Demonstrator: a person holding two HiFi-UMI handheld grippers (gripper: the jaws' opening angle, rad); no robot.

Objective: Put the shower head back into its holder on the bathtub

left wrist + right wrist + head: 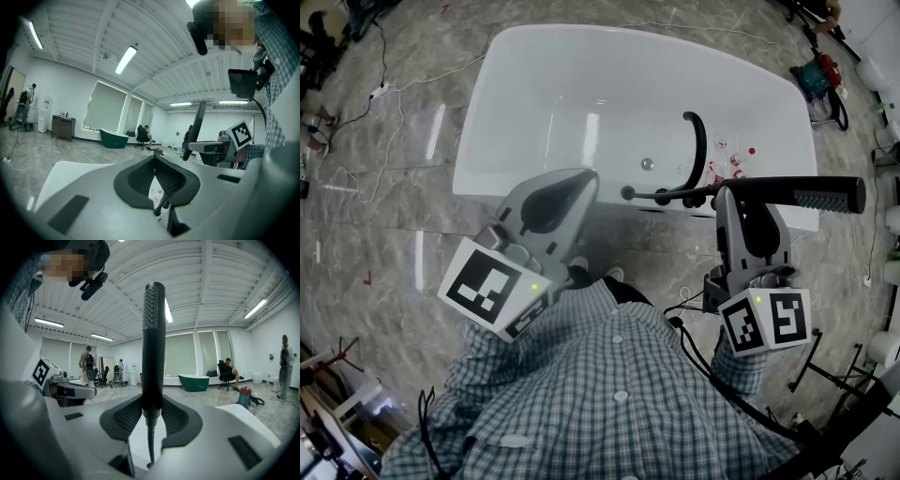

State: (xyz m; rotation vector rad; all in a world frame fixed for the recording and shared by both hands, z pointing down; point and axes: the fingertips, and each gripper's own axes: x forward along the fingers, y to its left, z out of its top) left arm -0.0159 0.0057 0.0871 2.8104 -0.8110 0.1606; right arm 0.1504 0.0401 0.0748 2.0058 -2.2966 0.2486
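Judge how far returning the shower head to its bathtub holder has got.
Done: the shower head is lifted, clamped in the right hand-held gripper. In hand: it hangs over the bathtub rim by the black tap. Left: seating it in its holder, which I cannot pick out. The left hand-held gripper is shut and empty.

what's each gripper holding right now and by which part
The right gripper is shut on the black shower head, gripping its handle low down, near the narrow end. The left gripper holds nothing.
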